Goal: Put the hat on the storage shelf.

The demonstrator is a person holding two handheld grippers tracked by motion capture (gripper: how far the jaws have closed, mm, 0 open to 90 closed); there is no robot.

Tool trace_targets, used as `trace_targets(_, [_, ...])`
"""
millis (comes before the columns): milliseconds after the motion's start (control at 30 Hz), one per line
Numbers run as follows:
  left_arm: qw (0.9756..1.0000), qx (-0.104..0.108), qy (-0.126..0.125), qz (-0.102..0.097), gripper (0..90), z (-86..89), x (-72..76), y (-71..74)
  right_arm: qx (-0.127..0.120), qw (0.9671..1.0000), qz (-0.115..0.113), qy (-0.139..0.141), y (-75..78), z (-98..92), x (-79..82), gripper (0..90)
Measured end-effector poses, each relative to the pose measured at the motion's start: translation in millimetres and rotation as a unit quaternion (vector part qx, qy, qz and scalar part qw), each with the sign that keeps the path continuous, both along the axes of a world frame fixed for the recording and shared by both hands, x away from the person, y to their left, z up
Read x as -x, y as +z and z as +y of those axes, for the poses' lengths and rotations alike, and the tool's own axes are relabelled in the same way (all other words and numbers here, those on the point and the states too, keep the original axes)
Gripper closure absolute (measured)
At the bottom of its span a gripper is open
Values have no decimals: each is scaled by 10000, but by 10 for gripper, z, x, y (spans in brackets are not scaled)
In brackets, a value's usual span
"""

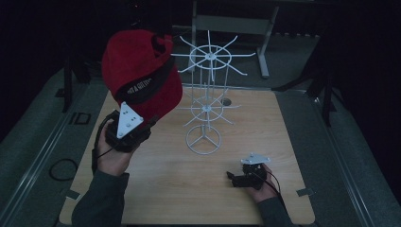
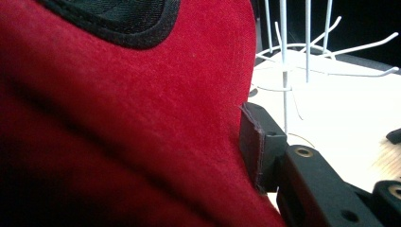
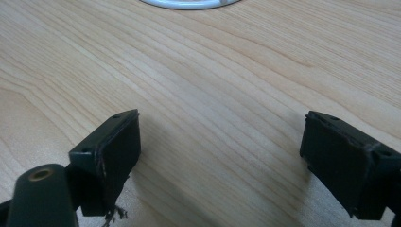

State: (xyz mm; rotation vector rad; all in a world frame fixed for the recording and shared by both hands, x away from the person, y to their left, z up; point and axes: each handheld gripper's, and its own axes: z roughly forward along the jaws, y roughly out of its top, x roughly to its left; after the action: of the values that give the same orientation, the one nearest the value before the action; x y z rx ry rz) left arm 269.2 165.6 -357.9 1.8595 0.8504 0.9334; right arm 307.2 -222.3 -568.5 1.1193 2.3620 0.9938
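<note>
Two grippers are seen at the wooden worktop (image 1: pixel 165 189), and one thing is in hand: a red baseball cap (image 1: pixel 137 71), held up in the upper left of the high view, above the worktop's left edge and just left of the white wire display rack (image 1: pixel 205 99). The left gripper (image 1: pixel 135 124) is clenched on the cap's lower edge; in the left gripper view the red cloth (image 2: pixel 142 118) is pressed against one black jaw pad, while the other pad is hidden behind the fabric. The right gripper (image 1: pixel 232 177) is rested low at the lower right of the high view, and in the right gripper view its jaws are released, spread wide over bare wood with nothing between them.

The cap is judged to be light and soft: the crown should fold and sag where it is not supported, while the brim is likely stiffer. The woven cloth should not slip between the pads. A hold on the rim or brim is judged best, so that the hollow crown is left free to be dropped over one of the rack's arms.

A black band (image 1: pixel 142 87) across the cap carries small white lettering, too small and dim to be read. A black mark near the cap's top cannot be made out either.
</note>
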Motion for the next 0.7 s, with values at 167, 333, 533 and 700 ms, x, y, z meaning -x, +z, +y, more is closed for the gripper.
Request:
trace_targets(167, [10000, -22, 10, 3, 691, -3, 13, -14, 1, 10000, -2, 2, 0, 0, 0, 129])
trace_targets(333, [10000, -66, 21, 27, 690, -7, 17, -55, 1, 10000, -1, 0, 0, 0, -1, 129])
trace_targets(533, [10000, -91, 22, 25, 690, -24, 13, -107, 2, 10000, -2, 1, 0, 0, -1, 129])
trace_targets(700, [9998, -195, 62, 22, 689, -55, 15, -161, 7, 10000, -12, 5, 0, -1, -2, 129])
